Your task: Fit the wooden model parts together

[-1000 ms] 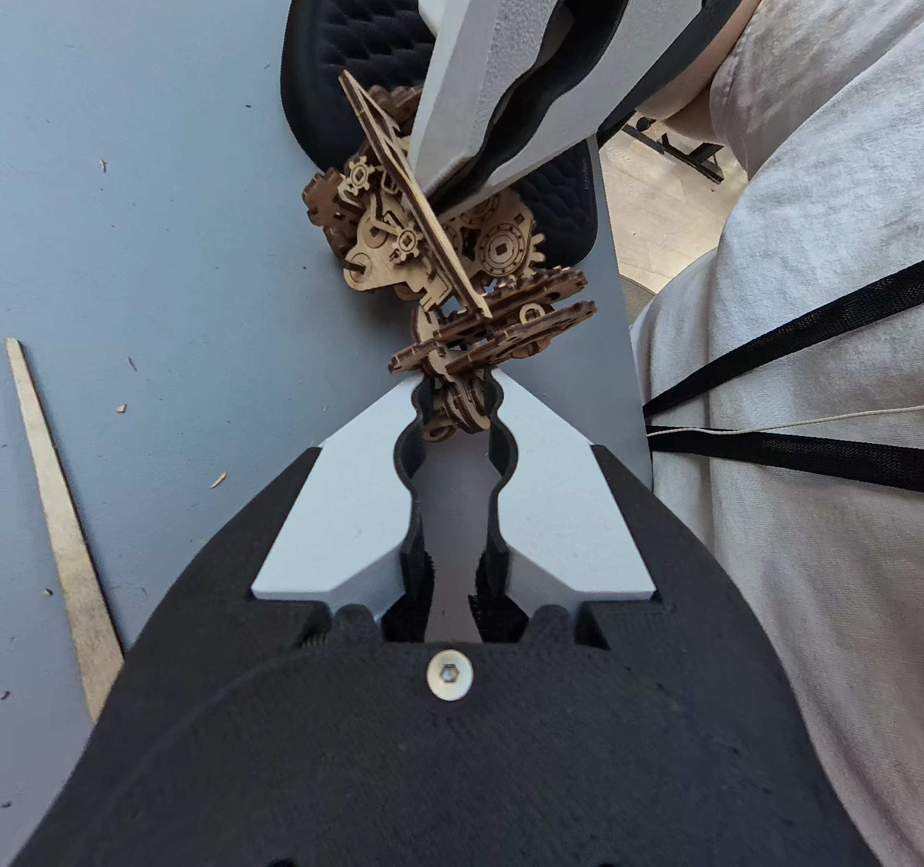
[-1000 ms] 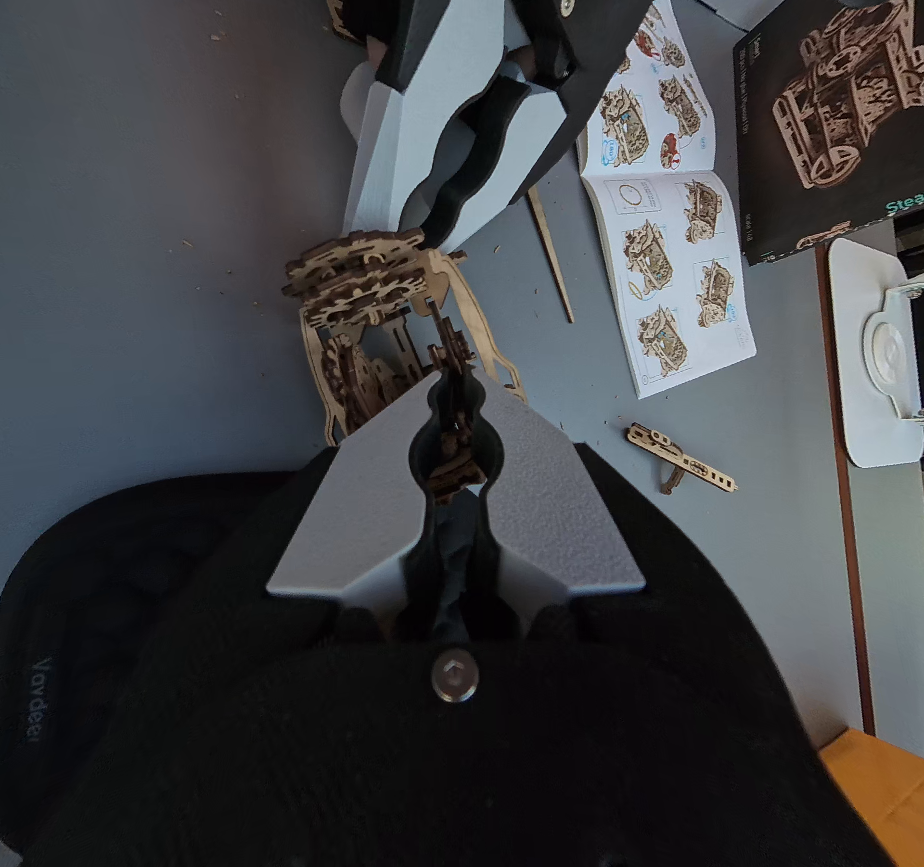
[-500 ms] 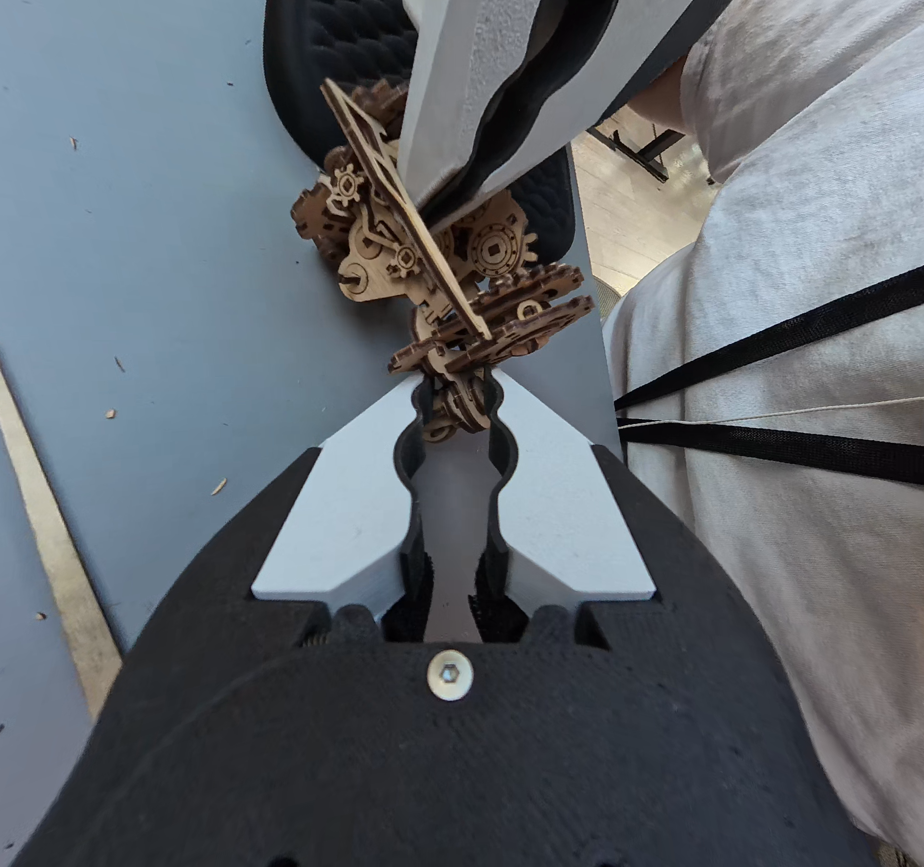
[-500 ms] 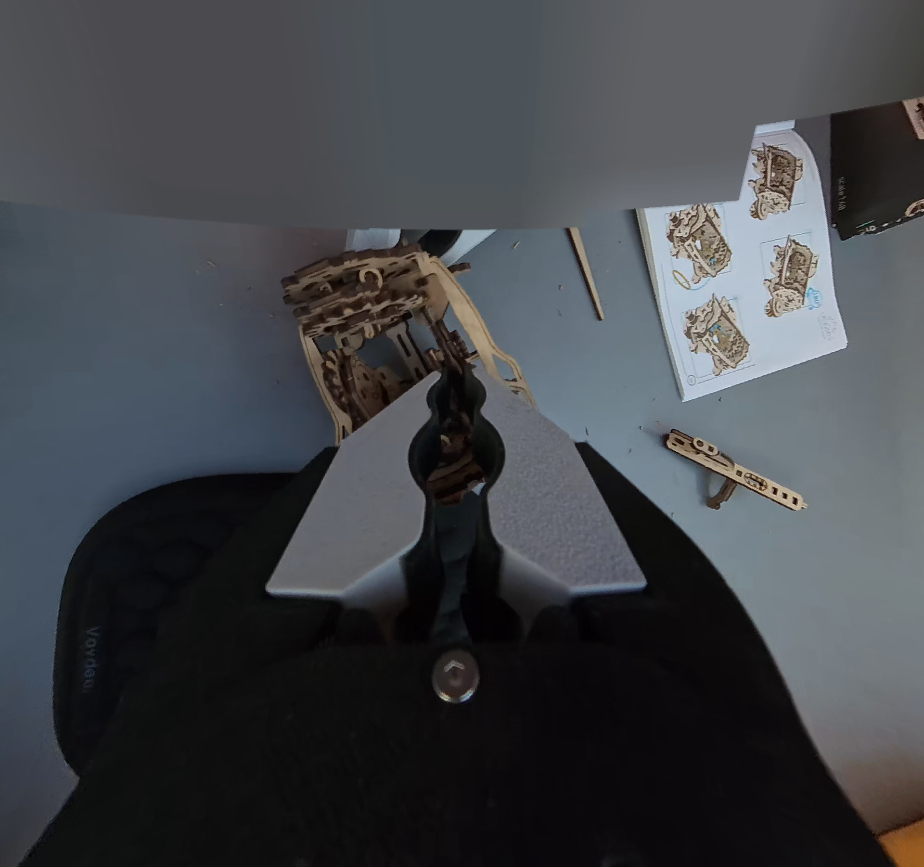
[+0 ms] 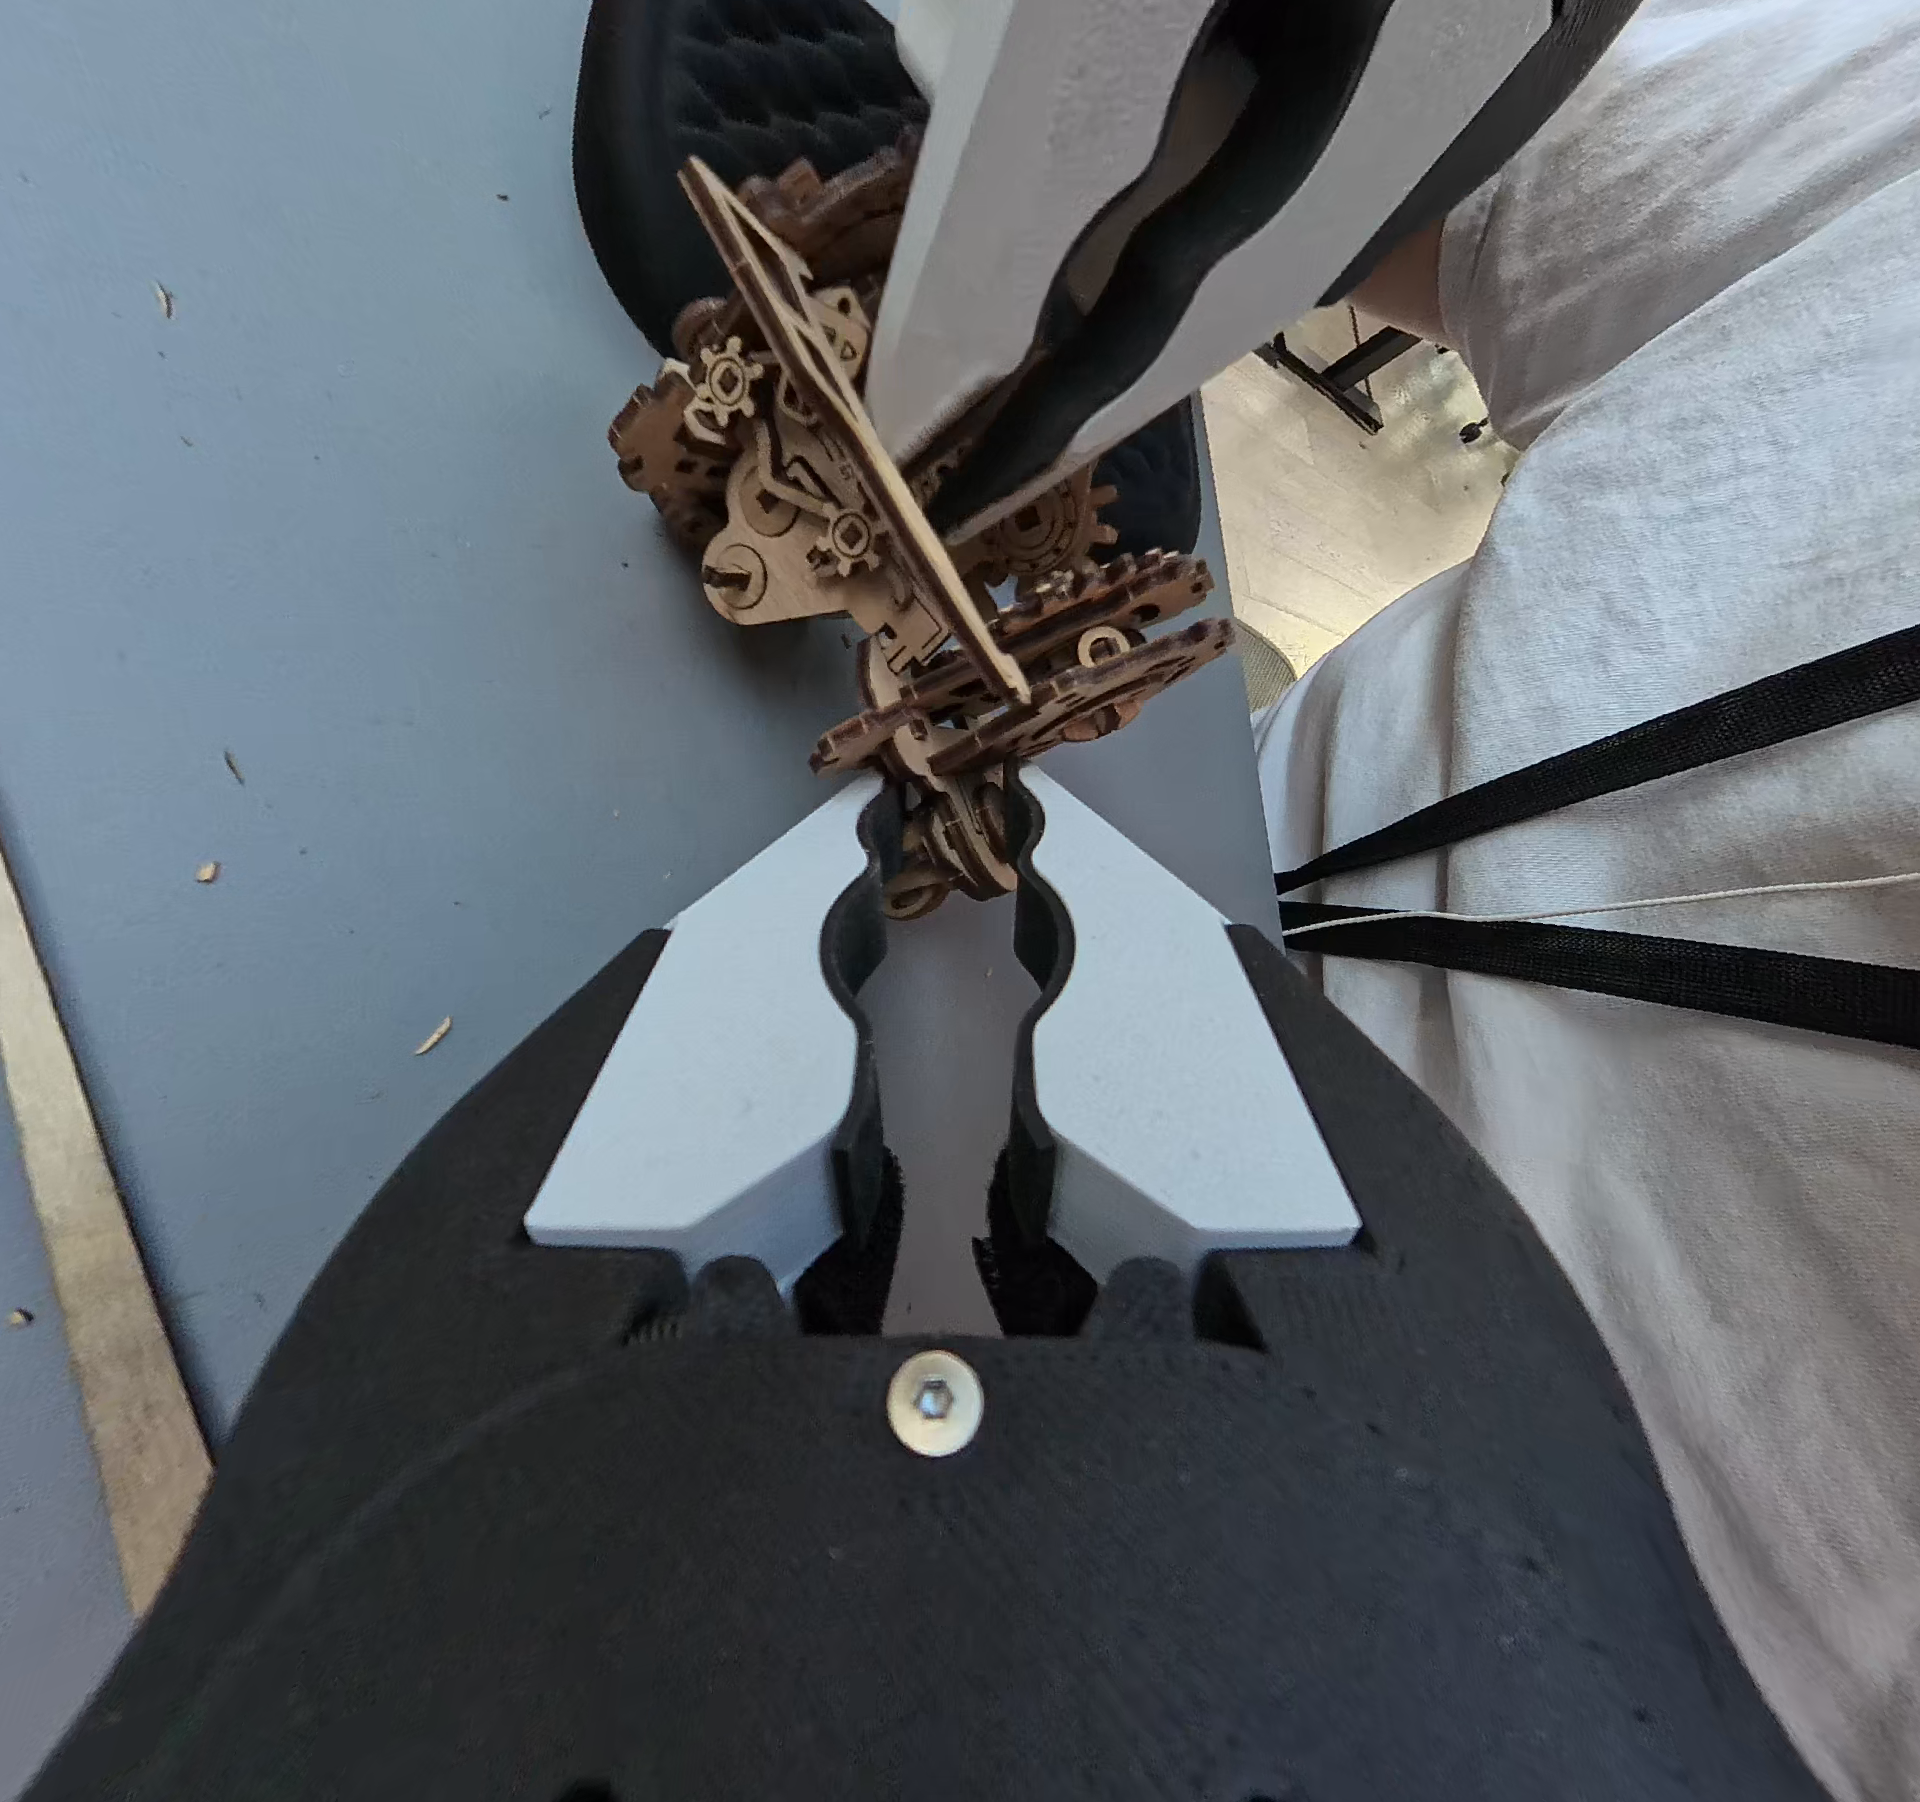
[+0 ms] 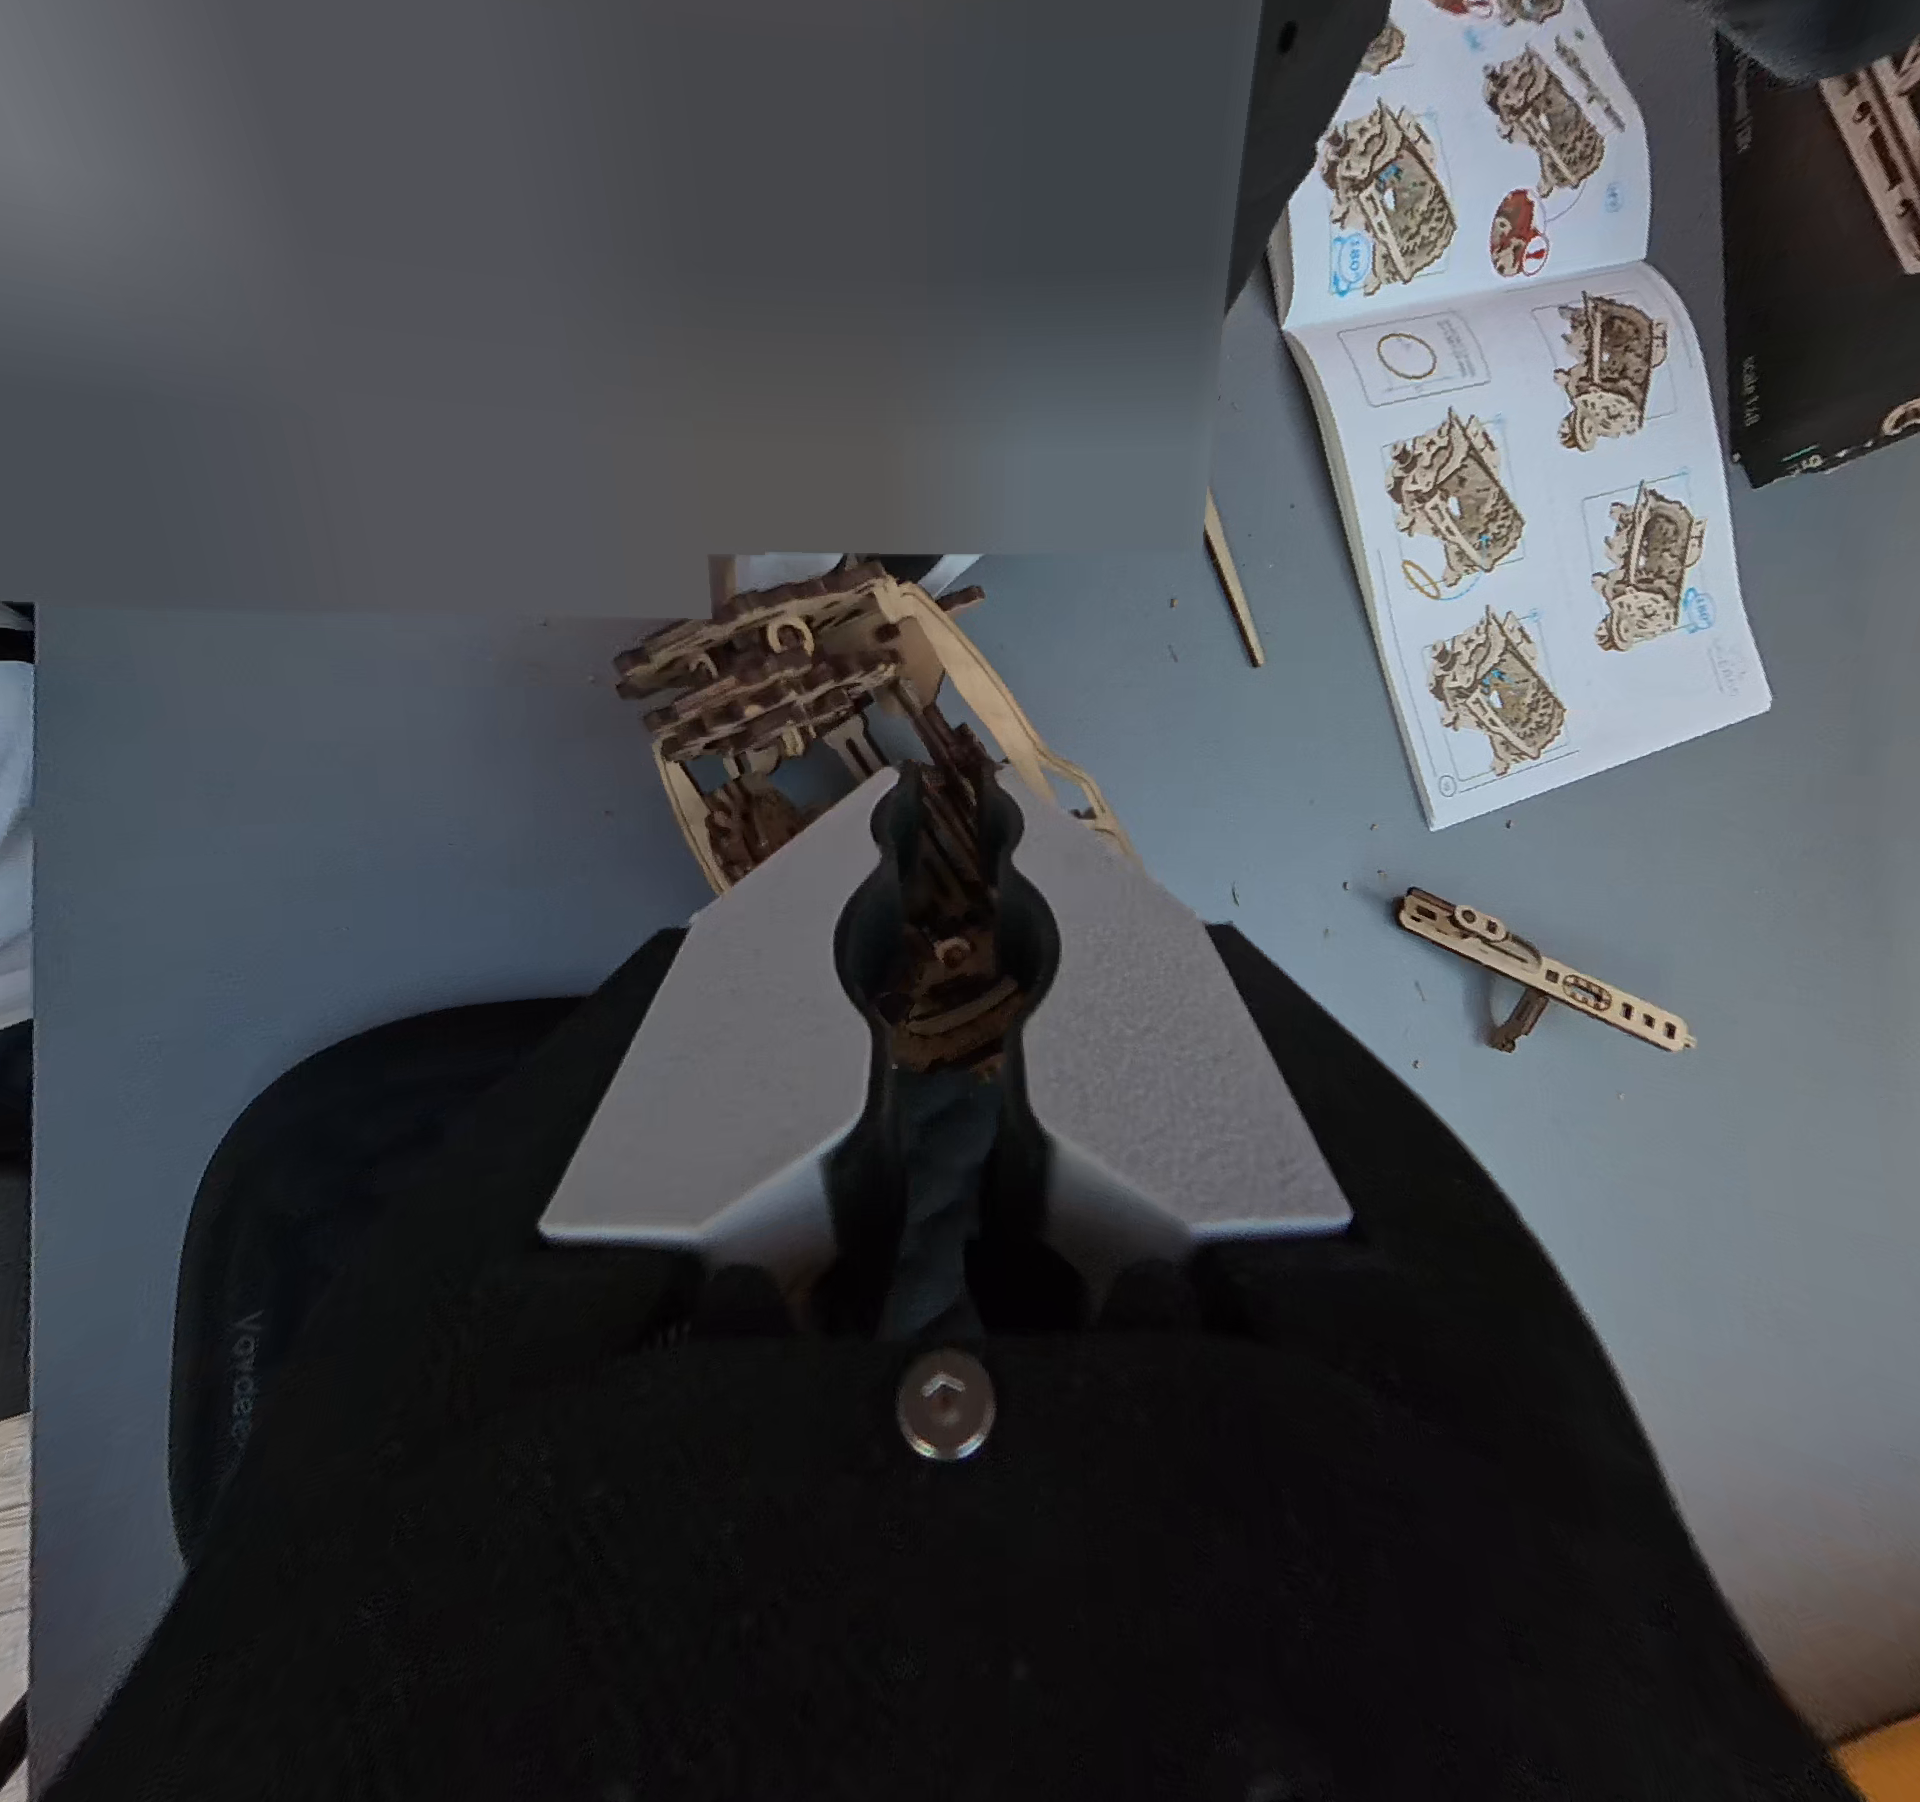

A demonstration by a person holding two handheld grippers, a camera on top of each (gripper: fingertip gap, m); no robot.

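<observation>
Left wrist view
Left tool (image 5: pixel 951 843): clamped on the near end of the wooden model (image 5: pixel 914 547), a small geared stub caught between its tips.
Model: held above the blue-grey worktop (image 5: pixel 312 505), reaching forward and up from the tips; a flat thin panel slants across it.
Right tool (image 5: pixel 997 464): comes in from the top, tips pinched on the far part of the model, right beside that panel.
Black pad (image 5: pixel 748 90): lies on the worktop behind the model.

Right wrist view
Right tool (image 6: pixel 945 817): closed on a dark strip of the model (image 6: pixel 790 692), which runs back between its fingers.
Model: its toothed layers sit just beyond the tips.
Loose wooden strip (image 6: pixel 1538 973): on the worktop (image 6: pixel 1351 1181), well apart to the right.
Open booklet (image 6: pixel 1538 464): farther back on the right.
</observation>
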